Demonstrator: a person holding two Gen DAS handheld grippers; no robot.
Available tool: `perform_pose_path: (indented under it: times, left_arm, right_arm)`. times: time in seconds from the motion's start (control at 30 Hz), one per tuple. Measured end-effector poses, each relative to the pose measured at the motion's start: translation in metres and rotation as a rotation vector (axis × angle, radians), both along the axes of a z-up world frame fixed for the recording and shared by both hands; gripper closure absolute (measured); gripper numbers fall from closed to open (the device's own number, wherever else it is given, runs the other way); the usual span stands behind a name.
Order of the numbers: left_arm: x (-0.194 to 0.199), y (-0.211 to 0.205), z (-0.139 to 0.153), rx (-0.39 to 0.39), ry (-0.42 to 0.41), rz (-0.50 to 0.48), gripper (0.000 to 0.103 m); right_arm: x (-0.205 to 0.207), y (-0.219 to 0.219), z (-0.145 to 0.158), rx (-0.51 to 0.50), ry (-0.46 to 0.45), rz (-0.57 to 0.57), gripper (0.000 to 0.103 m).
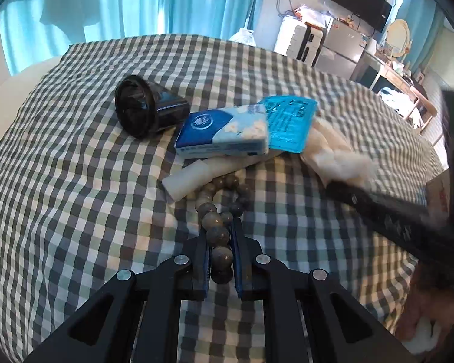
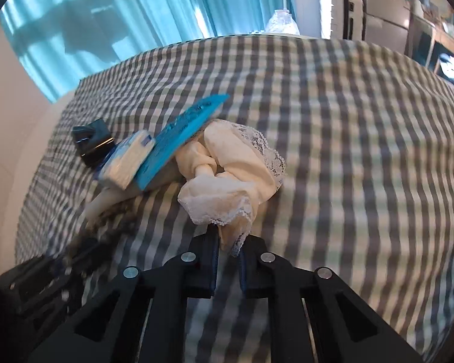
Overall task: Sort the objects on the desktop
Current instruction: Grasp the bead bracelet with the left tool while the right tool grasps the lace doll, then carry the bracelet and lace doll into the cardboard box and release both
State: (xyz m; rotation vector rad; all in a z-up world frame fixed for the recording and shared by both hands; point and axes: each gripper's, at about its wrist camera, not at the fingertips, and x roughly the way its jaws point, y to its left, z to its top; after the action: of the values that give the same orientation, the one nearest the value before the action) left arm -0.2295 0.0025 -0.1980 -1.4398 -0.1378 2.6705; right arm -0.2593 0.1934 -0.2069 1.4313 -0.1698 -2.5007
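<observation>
A string of grey-brown beads (image 1: pixel 219 211) runs from the pile on the checked cloth (image 1: pixel 75 181) back between the pads of my left gripper (image 1: pixel 220 227), which is shut on it. My right gripper (image 2: pixel 229 237) is shut on the lace edge of a cream cloth (image 2: pixel 236 166) lying at the pile's right side; in the left wrist view the same cloth (image 1: pixel 333 157) shows beyond the right gripper's dark blurred body (image 1: pixel 393 214). The pile also holds a blue-and-white tissue pack (image 1: pixel 224 133), a blue foil packet (image 1: pixel 289 124), a white tube (image 1: pixel 190 178) and a black cup (image 1: pixel 148 109) on its side.
The checked cloth (image 2: pixel 363 151) spreads wide to the right of the pile. A person's hand (image 1: pixel 420 317) shows at the lower right of the left wrist view. Teal curtains (image 1: pixel 181 0) hang behind; a fridge (image 1: pixel 342 45) and cluttered furniture stand at the far right.
</observation>
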Motion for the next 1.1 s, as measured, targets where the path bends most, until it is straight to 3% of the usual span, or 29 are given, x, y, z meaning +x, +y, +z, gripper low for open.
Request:
perform_pose_path:
  times: [0.33, 0.77, 1.1]
  left_arm:
    - [0.042, 0.014, 0.033, 0.02, 0.021, -0.024, 0.091]
    - [0.104, 0.026, 0.099, 0.013, 0.112, -0.067, 0.091]
    - [0.148, 0.028, 0.153, 0.008, 0.202, -0.087, 0.091]
  right_arm:
    - [0.099, 0.019, 0.027, 0.029, 0.011, -0.01, 0.093]
    - [0.166, 0.031, 0.102, 0.048, 0.142, -0.028, 0.093]
    - [0.216, 0.038, 0.151, -0.013, 0.213, -0.031, 0.093]
